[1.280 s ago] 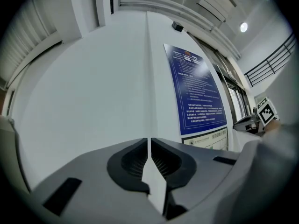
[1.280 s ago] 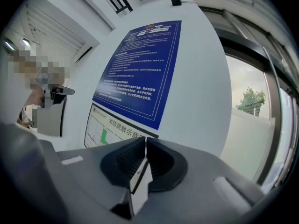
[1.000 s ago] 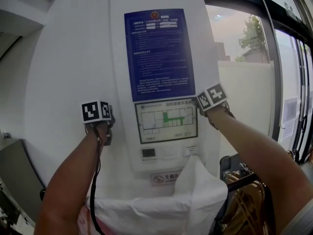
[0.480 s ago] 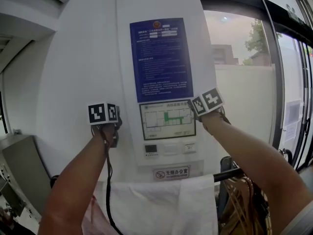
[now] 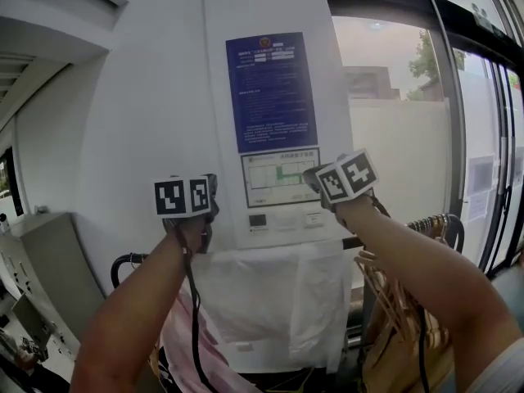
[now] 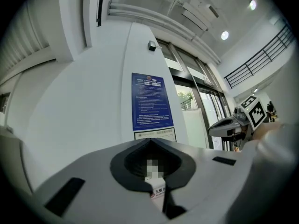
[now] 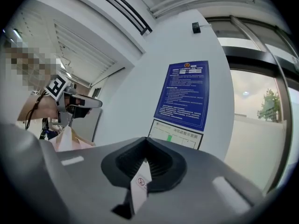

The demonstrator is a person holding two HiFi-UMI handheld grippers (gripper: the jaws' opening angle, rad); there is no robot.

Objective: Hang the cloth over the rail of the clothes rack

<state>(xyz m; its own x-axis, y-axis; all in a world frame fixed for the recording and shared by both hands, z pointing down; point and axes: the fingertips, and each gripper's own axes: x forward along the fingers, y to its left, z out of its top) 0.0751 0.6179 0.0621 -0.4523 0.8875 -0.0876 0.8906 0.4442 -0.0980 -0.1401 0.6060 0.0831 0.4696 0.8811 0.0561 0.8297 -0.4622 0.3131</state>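
Observation:
A white cloth (image 5: 270, 301) hangs draped over the dark rail (image 5: 427, 223) of the clothes rack, in front of the white wall. Both grippers are held level above and on my side of it, apart from the cloth. My left gripper (image 5: 210, 191) is shut, its jaws together with nothing between them (image 6: 156, 190). My right gripper (image 5: 311, 178) looks shut the same way and holds nothing (image 7: 138, 190). Each gripper shows in the other's view: the right gripper (image 6: 225, 127) and the left gripper (image 7: 88, 101).
A pink garment (image 5: 184, 334) hangs left of the cloth, and wooden hangers (image 5: 385, 301) hang on the right. The rack's black curved end (image 5: 129, 260) sticks out at the left. A blue notice (image 5: 272, 92) is on the wall, a grey cabinet (image 5: 41, 252) stands far left, and glass panes (image 5: 483, 162) are on the right.
The view has drawn back, so the cloth and rail sit higher in it and show in full. Both grippers have come back from the wall toward me. The cloth now hangs flat.

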